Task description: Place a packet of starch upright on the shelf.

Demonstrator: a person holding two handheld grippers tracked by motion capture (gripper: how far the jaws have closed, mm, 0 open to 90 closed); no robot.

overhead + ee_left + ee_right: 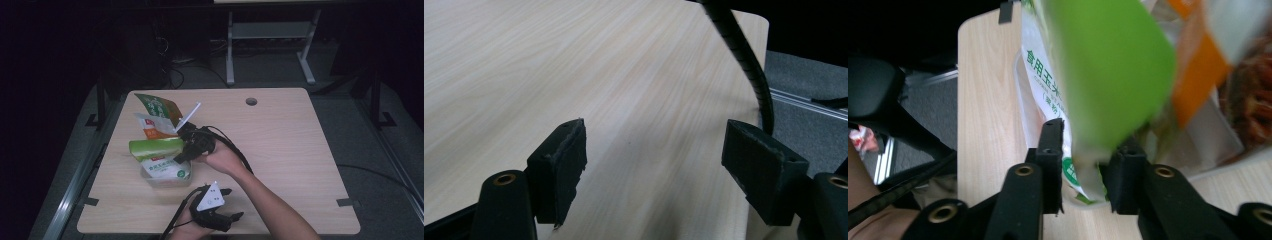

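Note:
Several snack packets stand bunched at the table's left: a bright green packet [156, 147] [1113, 70], a white packet with green print [165, 169] [1040, 85] and an orange-and-white packet [152, 127] [1198, 75]. My right gripper [181, 156] [1090, 150] reaches into them from the right. Its jaws stand slightly apart, with the lower corner of the green packet and the white packet's edge between them; I see no firm pinch. My left gripper [233, 203] [654, 150] rests near the front edge, wide open over bare wood.
A shallow clear container [167, 182] holds the lower packets. Behind them lean a dark green packet [157, 106] and a thin white strip [189, 117]. The wooden table [290, 150] has a cable hole [251, 101] at the back. A black cable [744, 55] crosses ahead of the left gripper.

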